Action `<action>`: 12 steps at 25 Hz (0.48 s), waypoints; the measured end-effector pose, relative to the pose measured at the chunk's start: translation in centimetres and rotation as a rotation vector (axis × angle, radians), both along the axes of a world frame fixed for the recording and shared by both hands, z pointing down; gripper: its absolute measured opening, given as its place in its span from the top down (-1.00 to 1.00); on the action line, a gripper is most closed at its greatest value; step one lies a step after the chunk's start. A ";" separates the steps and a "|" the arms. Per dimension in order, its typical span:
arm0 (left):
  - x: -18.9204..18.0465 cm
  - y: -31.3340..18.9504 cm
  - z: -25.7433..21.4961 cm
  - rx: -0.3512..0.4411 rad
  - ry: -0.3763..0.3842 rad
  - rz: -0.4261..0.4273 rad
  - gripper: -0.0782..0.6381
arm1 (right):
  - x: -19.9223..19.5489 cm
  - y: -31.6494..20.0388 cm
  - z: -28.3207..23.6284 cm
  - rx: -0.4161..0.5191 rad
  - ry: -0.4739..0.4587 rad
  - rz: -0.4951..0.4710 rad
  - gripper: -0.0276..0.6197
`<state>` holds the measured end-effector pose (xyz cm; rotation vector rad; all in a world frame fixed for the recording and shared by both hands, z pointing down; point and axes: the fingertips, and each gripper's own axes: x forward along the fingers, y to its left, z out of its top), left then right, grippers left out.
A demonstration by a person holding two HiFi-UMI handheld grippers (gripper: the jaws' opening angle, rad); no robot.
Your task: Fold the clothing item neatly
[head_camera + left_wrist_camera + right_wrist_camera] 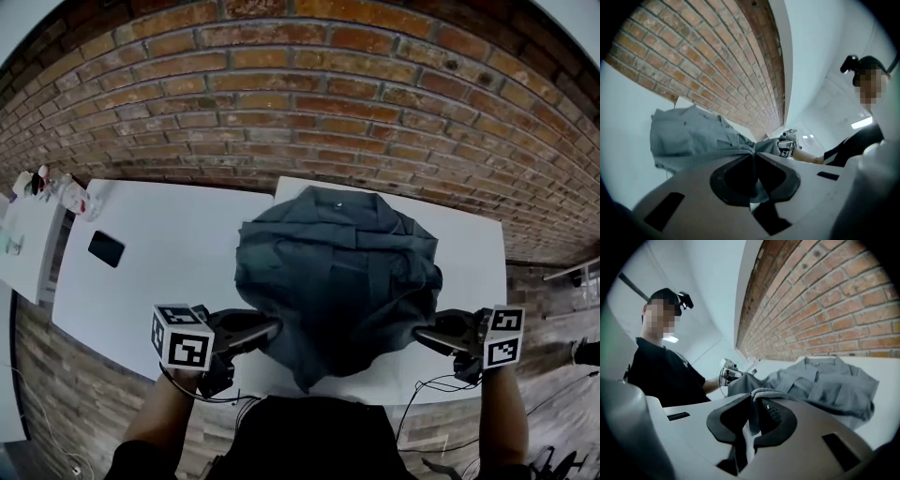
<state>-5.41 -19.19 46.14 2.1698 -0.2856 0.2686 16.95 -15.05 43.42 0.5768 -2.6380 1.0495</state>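
Note:
A dark grey shirt (337, 272) lies on the white table (169, 253), its near part lifted off the surface and bunched between the two grippers. My left gripper (272, 328) is shut on the shirt's near left edge; in the left gripper view the cloth (693, 136) is pinched between the jaws of that gripper (753, 157). My right gripper (420, 335) is shut on the near right edge, and the right gripper view shows a fold of the shirt (820, 385) clamped in that gripper (754, 399). The collar (333, 199) stays at the far side of the table.
A black phone (106, 248) lies on the table's left part. A second white table (23, 248) at the far left carries small items (56, 187). A brick wall (309, 94) runs behind the table. Cables (441, 384) hang below the near edge.

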 end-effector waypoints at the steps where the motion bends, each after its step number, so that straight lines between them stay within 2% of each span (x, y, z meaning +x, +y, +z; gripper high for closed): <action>1: 0.1 -2.4 -1.3 0.024 0.025 -0.042 0.70 | 0.7 -2.1 -1.3 0.031 -0.023 0.040 0.82; 3: 0.0 -7.8 -3.5 0.075 0.051 -0.147 0.70 | 2.5 -6.9 -3.3 0.084 -0.044 0.139 0.82; 5: -0.8 -13.8 -4.7 0.142 0.026 -0.280 0.70 | 4.9 -12.0 -4.2 0.115 -0.040 0.266 0.82; 7: -2.1 -19.9 -4.8 0.199 -0.044 -0.422 0.70 | 8.0 -17.4 -4.4 0.148 0.000 0.372 0.82; 9: -3.1 -25.2 -3.7 0.217 -0.135 -0.528 0.70 | 11.2 -22.5 -4.2 0.179 0.062 0.444 0.82; 10: -3.4 -27.3 -2.9 0.219 -0.178 -0.559 0.70 | 13.0 -24.6 -3.7 0.160 0.077 0.501 0.82; 12: -3.4 -30.5 -0.8 0.217 -0.258 -0.583 0.70 | 16.7 -27.7 -1.7 0.068 0.110 0.662 0.82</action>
